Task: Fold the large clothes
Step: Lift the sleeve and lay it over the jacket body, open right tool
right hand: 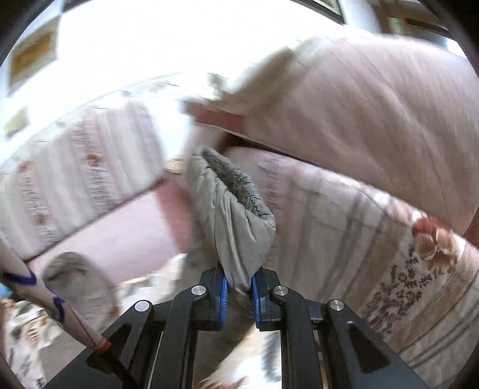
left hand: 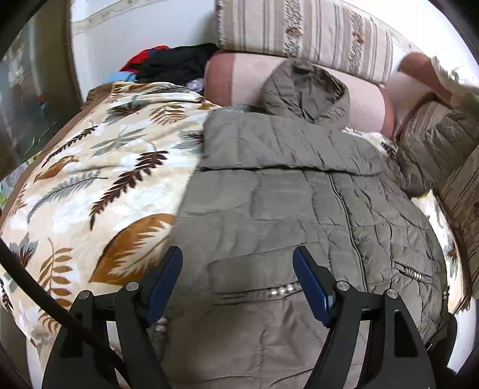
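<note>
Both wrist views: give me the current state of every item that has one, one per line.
Jacket: spread front-up on the leaf-print blanket, zipped shut.
Left sleeve: already folded across the chest.
Hood: lying against the sofa.
Sleeve cuff: lifted, pinched by the right gripper.
Left gripper: open, empty, over the hem.
Clothes pile: unfolded.

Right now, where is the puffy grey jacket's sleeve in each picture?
Left wrist view: the sleeve is far right, lifted off the jacket.
Right wrist view: its cuff is centre, pinched in the right gripper.
Shared landmark: the striped sofa cushion.
</note>
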`<control>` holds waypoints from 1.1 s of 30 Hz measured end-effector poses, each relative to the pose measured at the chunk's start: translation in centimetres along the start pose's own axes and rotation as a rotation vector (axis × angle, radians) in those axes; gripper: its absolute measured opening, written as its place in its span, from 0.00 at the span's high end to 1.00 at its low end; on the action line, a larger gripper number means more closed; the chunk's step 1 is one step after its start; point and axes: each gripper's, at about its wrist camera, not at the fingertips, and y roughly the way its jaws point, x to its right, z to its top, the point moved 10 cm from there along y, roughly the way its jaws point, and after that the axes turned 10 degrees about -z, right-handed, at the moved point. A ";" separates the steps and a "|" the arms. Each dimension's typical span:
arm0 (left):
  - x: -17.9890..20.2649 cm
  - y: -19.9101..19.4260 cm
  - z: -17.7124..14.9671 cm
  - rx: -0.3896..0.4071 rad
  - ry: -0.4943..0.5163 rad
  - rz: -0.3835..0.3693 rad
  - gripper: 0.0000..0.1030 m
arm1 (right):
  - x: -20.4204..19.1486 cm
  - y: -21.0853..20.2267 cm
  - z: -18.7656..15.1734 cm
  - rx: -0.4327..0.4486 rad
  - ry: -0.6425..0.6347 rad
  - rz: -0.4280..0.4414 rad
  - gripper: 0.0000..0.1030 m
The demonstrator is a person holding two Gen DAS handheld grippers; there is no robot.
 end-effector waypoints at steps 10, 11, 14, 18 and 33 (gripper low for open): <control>-4.4 -1.6 -1.8 0.028 -0.055 0.022 0.27 | -22.4 -10.2 -6.3 -0.010 -0.249 0.334 0.87; -4.9 -1.9 -1.8 0.037 -0.053 0.034 0.27 | -24.3 -11.1 -7.9 -0.017 -0.276 0.360 0.87; -6.2 -2.6 -2.0 0.055 -0.062 0.052 0.27 | -31.4 -12.1 -13.2 -0.064 -0.359 0.444 0.87; -7.9 -2.7 -2.5 0.058 -0.093 0.058 0.27 | -38.9 -11.5 -21.8 -0.166 -0.453 0.530 0.87; -11.8 -0.9 -4.1 0.018 -0.190 0.080 0.27 | -49.5 -5.7 -46.0 -0.383 -0.741 0.511 0.84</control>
